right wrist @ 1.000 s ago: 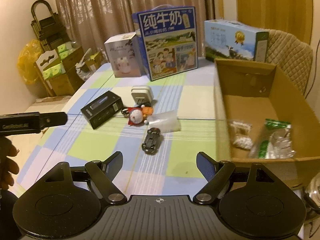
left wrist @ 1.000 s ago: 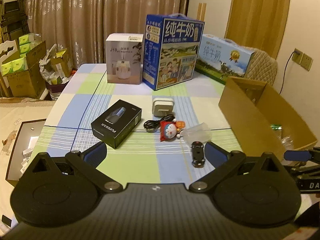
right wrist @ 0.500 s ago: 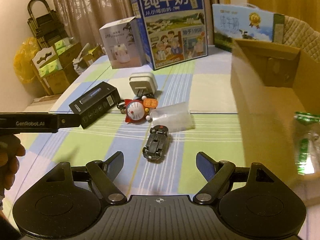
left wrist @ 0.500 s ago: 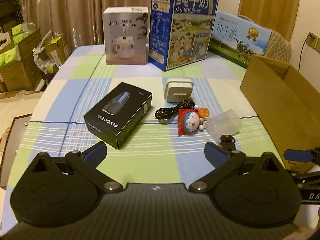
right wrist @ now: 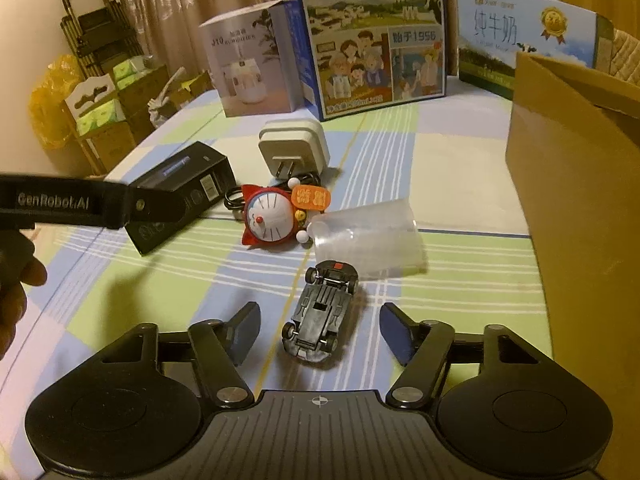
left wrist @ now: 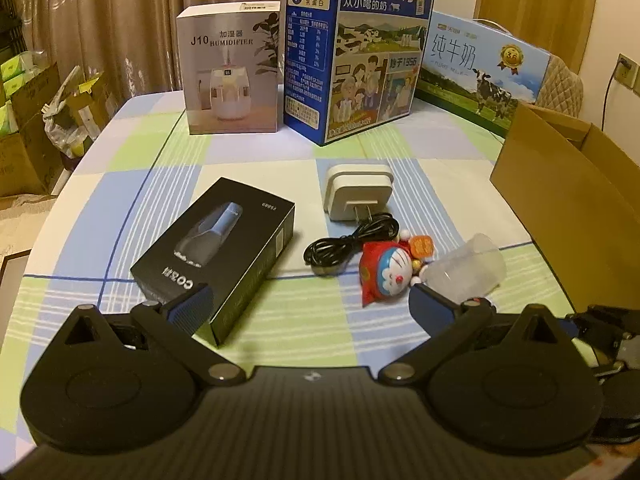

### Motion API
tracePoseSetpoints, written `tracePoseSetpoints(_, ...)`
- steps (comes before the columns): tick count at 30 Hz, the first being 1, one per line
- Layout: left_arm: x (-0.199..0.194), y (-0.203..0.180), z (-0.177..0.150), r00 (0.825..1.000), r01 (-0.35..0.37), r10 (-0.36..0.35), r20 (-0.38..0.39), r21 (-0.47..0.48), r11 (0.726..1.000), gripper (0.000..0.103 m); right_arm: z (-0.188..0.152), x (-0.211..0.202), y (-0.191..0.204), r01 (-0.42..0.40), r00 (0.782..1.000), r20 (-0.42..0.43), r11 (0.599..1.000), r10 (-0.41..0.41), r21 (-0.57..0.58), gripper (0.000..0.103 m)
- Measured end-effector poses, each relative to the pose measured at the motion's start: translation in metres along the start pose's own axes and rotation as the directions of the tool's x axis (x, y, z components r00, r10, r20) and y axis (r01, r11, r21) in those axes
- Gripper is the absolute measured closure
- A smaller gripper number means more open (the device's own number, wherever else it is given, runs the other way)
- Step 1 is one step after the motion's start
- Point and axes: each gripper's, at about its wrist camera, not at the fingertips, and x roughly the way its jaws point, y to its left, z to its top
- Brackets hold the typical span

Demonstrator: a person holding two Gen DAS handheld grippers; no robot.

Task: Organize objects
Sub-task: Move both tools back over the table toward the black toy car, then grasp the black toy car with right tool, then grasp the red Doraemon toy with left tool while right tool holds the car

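A black toy car [right wrist: 320, 314] lies upside down on the checked tablecloth, between the fingers of my right gripper [right wrist: 319, 336]. The jaws are closing and neither pad touches the car. Behind it lie a clear plastic cup [right wrist: 366, 238] on its side, a red and blue cat figure [right wrist: 268, 220], a white charger [right wrist: 294, 148] with a black cable, and a black product box [right wrist: 180, 192]. My left gripper [left wrist: 308, 306] stands open over the near end of the black box [left wrist: 218, 252], with the figure [left wrist: 386, 272] and the cup [left wrist: 466, 270] by its right finger.
An open cardboard box [right wrist: 576, 184] stands at the table's right edge. A humidifier box [left wrist: 232, 72] and two milk cartons [left wrist: 360, 48] line the far side. Stacked cartons and bags sit on the floor to the left. A hand [right wrist: 16, 292] holds the left gripper.
Both grippers have come forward and down toward the table. The toy car now lies between the right gripper's fingers, which have narrowed. The left gripper now reaches the black box's near end.
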Motion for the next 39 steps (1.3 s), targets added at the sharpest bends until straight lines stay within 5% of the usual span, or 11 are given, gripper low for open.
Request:
tracePoseSetpoints(22, 0.014, -0.007, 0.003, 0.999, 0.051, -0.051, -0.013, 0.008, 0.999, 0.001, 0.003, 0.021, 0.0, 0.034, 0.999, -0.024, 0.999, -0.034, 0.011, 0.075)
tracePoseSetpoints(29, 0.02, -0.011, 0.001, 0.997, 0.074, -0.073, -0.027, 0.021, 0.997, 0.002, 0.004, 0.014, -0.001, 0.079, 0.997, -0.006, 0.997, -0.079, 0.007, 0.076)
tracePoseSetpoints(39, 0.038, -0.029, 0.005, 0.991, 0.133, -0.131, -0.023, 0.124, 0.983, 0.02, 0.011, 0.005, -0.015, 0.141, 0.99, 0.005, 0.989, -0.141, 0.043, 0.076)
